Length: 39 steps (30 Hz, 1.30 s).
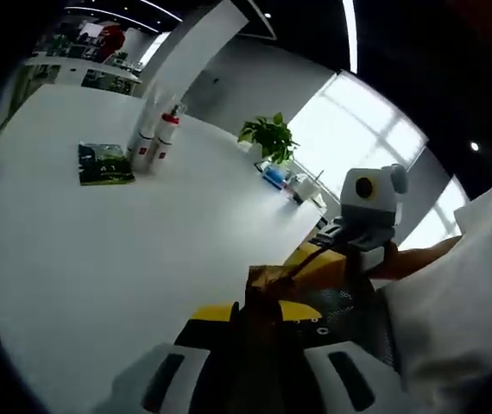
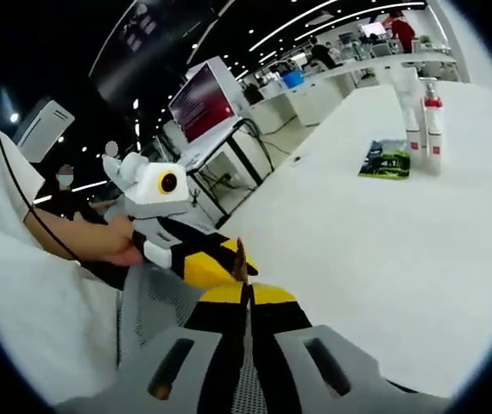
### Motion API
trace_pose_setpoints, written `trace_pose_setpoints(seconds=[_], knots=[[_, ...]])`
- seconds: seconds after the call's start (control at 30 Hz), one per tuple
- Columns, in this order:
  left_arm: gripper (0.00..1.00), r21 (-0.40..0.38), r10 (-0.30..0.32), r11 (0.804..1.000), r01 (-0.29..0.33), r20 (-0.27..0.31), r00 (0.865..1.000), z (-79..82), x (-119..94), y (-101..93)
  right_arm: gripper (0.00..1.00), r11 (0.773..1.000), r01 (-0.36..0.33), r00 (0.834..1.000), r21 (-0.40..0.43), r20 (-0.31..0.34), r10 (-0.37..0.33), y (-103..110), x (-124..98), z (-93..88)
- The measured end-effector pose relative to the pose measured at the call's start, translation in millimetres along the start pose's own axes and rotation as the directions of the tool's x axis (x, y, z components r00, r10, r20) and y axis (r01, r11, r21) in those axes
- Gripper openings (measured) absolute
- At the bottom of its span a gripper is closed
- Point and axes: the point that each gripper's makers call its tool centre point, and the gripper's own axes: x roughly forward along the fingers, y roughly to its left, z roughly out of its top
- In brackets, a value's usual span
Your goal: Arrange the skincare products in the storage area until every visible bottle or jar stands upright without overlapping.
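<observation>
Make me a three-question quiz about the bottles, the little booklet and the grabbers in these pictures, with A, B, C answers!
1. Where is the green booklet?
A. flat on the white table beside the bottles
B. inside a basket
C. on the floor

2. How many bottles stand by the booklet?
A. five
B. two
C. none

3. How are the bottles standing?
A. lying down
B. stacked on each other
C. upright, side by side

Answers: 1 A, it lies flat on the tabletop next to the bottles. 2 B, two tall white bottles show, at least one with a red pump top. 3 C, both stand straight. Both the left gripper and the right gripper are near the table edge, far from them.
</observation>
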Motion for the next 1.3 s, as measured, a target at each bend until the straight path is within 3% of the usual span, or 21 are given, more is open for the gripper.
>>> trace_pose_setpoints(seconds=[0.2, 0.33, 0.47, 0.67, 0.83, 0.93, 1.1, 1.2, 1.3], knots=[[0.08, -0.025, -0.037, 0.999, 0.037, -0.012, 0.999, -2.0, 0, -6.1, 0.02, 1.0, 0.007, 1.0, 0.005, 0.023, -0.007, -4, -3, 4.6], [0.03, -0.076, -0.101, 0.992, 0.102, 0.014, 0.995, 2.3, -4, -14.8, 0.05, 1.0, 0.009, 0.998, 0.003, 0.057, -0.009, -5, -4, 10.8], [0.02, -0.101, -0.125, 0.987, 0.128, 0.036, 0.992, 6.0, -6, -17.3, 0.09, 1.0, 0.008, 0.997, -0.014, 0.078, -0.007, -5, -4, 14.7], [0.01, -0.147, -0.163, 0.973, 0.177, 0.105, 0.981, 17.5, -13, -18.2, 0.16, 0.999, 0.004, 0.997, -0.048, 0.081, 0.0, -2, -2, 14.6], [0.01, -0.231, -0.198, 0.94, 0.251, 0.229, 0.953, 37.8, -23, -15.9, 0.16, 0.999, -0.007, 0.997, -0.036, 0.08, 0.01, -1, -2, 15.2], [0.01, -0.241, -0.207, 0.934, 0.262, 0.231, 0.951, 37.7, -24, -15.5, 0.17, 0.999, -0.041, 0.996, -0.015, 0.08, 0.042, 4, -2, 15.5], [0.01, -0.245, -0.252, 0.923, 0.298, 0.202, 0.947, 32.9, -19, -25.7, 0.09, 0.998, -0.056, 0.995, -0.002, 0.085, 0.056, 8, -8, 17.4], [0.01, -0.265, -0.259, 0.912, 0.312, 0.216, 0.941, 35.1, -20, -26.0, 0.03, 0.997, -0.076, 0.987, -0.006, 0.14, 0.076, 12, -15, 26.6], [0.01, -0.253, -0.25, 0.922, 0.294, 0.193, 0.949, 31.0, -17, -26.7, 0.01, 0.998, -0.063, 0.992, 0.023, 0.113, 0.06, 9, -12, 22.4]])
